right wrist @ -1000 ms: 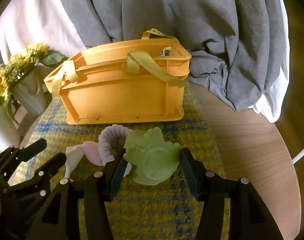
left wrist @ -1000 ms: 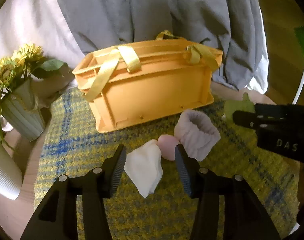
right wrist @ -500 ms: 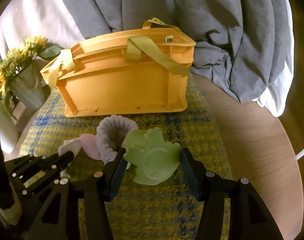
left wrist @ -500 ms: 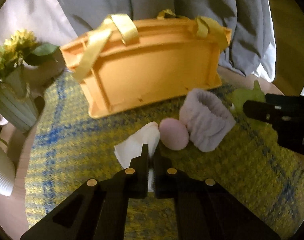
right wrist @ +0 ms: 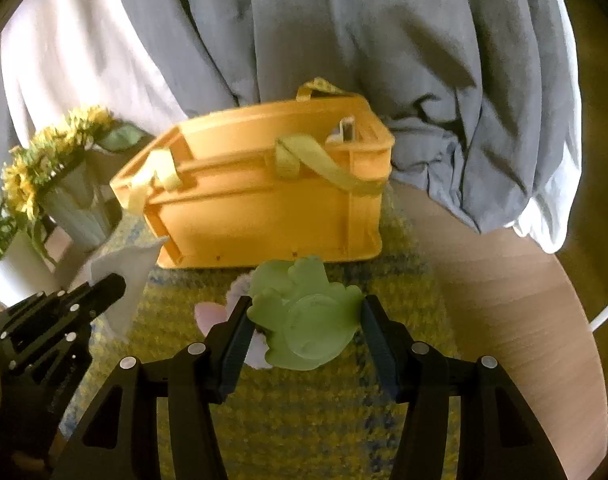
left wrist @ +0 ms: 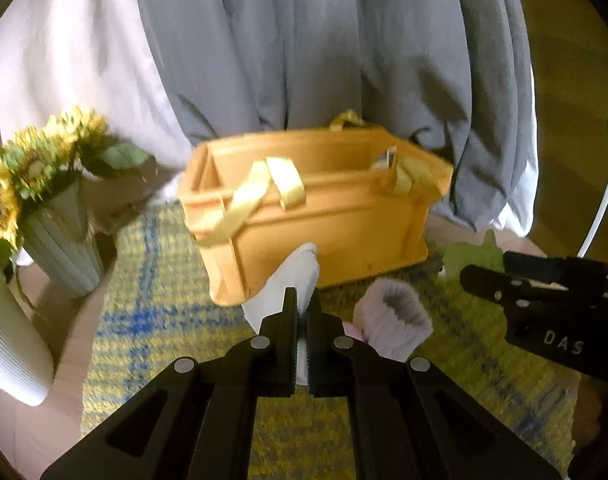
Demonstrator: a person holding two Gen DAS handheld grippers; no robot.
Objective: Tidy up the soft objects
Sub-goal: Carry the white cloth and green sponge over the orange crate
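Holding two hand-held grippers over a yellow and blue woven mat (right wrist: 304, 420), I see each one from its own wrist camera. My left gripper (left wrist: 301, 312) has its jaws pressed nearly together on a white cloth (left wrist: 291, 280), which hangs pinched between them, lifted clear of the mat in front of the crate. My right gripper (right wrist: 304, 322) has its jaws partway apart, each pad against a side of a soft green toy (right wrist: 304, 316) with rounded lobes; the toy fills the gap between them.

Beyond both grippers stands an orange plastic crate (left wrist: 328, 224), open at the top, with pale yellow fabric handles draped over its rim. It rests on the mat, which lies on a round wooden table (right wrist: 504, 300).

Two more soft things lie on the mat near the crate's front: a fuzzy lilac cuff (left wrist: 392, 320), open end up, and just beside it a small pink object (right wrist: 209, 314), mostly hidden behind the jaws.

To the left of the crate is a ribbed pale green vase (left wrist: 59, 248) holding sunflowers (left wrist: 31, 164), and nearer me a white ribbed vase (left wrist: 11, 348). Behind everything hang grey and white draped fabrics (left wrist: 344, 52).
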